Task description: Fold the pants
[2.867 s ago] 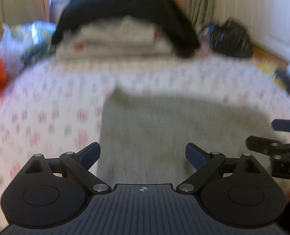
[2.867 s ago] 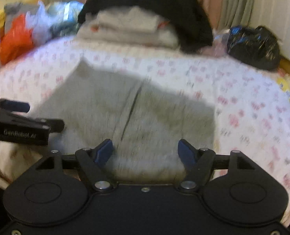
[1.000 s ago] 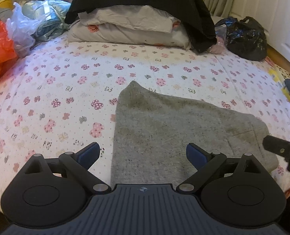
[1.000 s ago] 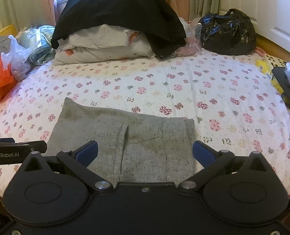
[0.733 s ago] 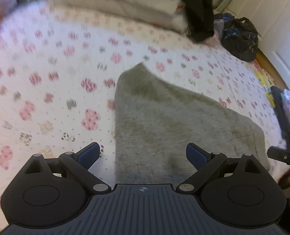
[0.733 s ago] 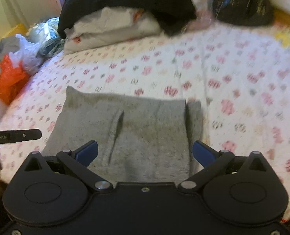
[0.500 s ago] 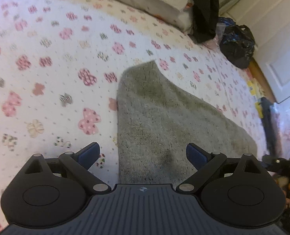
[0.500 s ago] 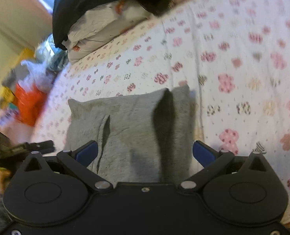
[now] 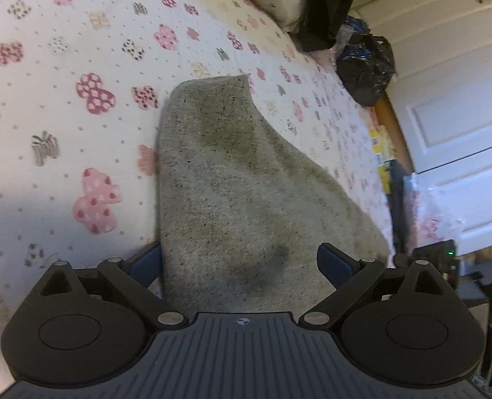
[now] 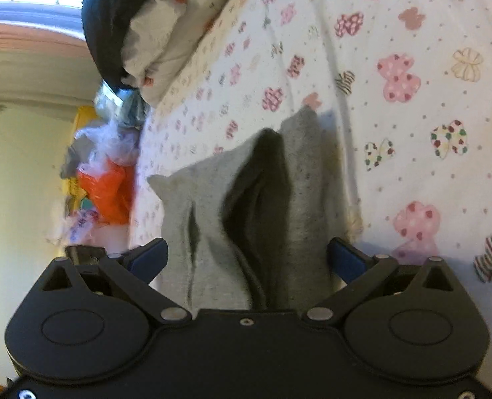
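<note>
Left gripper (image 9: 239, 262): fingers spread wide, low over near edge of folded grey pants (image 9: 232, 179) lying on the butterfly-print bedsheet (image 9: 63, 66). Right gripper (image 10: 247, 259): fingers also spread, straddling pants' other end w/ a dark raised fold (image 10: 259, 193) between them.

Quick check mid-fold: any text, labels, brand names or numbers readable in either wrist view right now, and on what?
None readable in either view.
Left gripper body: small round emblem, no letters legible.
Yellow packaging at the bed edge beyond the grey pants: any print is too blurred to read.
</note>
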{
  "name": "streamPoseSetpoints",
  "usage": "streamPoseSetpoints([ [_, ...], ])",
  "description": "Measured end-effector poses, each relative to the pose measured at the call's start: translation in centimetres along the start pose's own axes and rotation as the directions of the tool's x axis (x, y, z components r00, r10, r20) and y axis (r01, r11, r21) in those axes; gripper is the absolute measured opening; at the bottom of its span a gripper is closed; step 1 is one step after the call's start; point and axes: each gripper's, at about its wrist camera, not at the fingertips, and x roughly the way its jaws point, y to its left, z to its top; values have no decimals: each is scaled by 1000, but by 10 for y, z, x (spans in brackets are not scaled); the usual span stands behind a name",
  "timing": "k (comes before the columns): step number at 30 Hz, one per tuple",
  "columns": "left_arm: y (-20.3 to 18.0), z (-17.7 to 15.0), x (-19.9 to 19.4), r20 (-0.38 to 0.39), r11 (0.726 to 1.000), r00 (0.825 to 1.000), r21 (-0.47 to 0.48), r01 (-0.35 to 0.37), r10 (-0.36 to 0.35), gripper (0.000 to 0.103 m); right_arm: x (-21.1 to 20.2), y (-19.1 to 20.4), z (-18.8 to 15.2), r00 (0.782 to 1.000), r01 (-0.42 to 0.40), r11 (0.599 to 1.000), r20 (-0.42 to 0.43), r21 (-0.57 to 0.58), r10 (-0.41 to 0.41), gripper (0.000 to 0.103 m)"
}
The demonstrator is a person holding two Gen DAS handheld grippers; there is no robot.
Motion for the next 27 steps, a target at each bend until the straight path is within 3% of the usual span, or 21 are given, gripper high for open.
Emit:
streamPoseSetpoints([
  [8,11,12,11,-58,992,991,-46,120,-122,101,3,-10,14,995,-66,998,-80,24,68,103],
  [14,8,12,17,-76,991,989,-53,122,-126,99,23,9,20,991,8,1000,-133,23,-5,102],
  [16,9,14,17,-75,991,990,-62,115,-119,91,26,12,21,990,22,1000,-140,16,-20,99],
  [18,11,14,15,-77,993,991,-64,104,-108,79,25,9,22,989,24,1000,-145,11,-22,84],
  [19,12,14,15,-78,993,992,-64,94,-99,66,23,4,23,989,28,999,-149,23,-24,61],
  [20,14,13,15,-84,995,993,-66,76,-82,58,24,-1,24,987,41,998,-155,41,-35,50],
  [22,17,13,15,-95,996,994,-79,50,-57,26,21,-17,23,987,17,995,-162,95,-1,46],
  [25,21,11,19,-111,994,992,-96,45,-55,14,18,-23,20,988,-13,995,-150,99,27,42],
  [27,16,9,19,-100,997,994,-69,43,-50,12,18,-20,18,990,-14,997,-140,81,26,37],
])
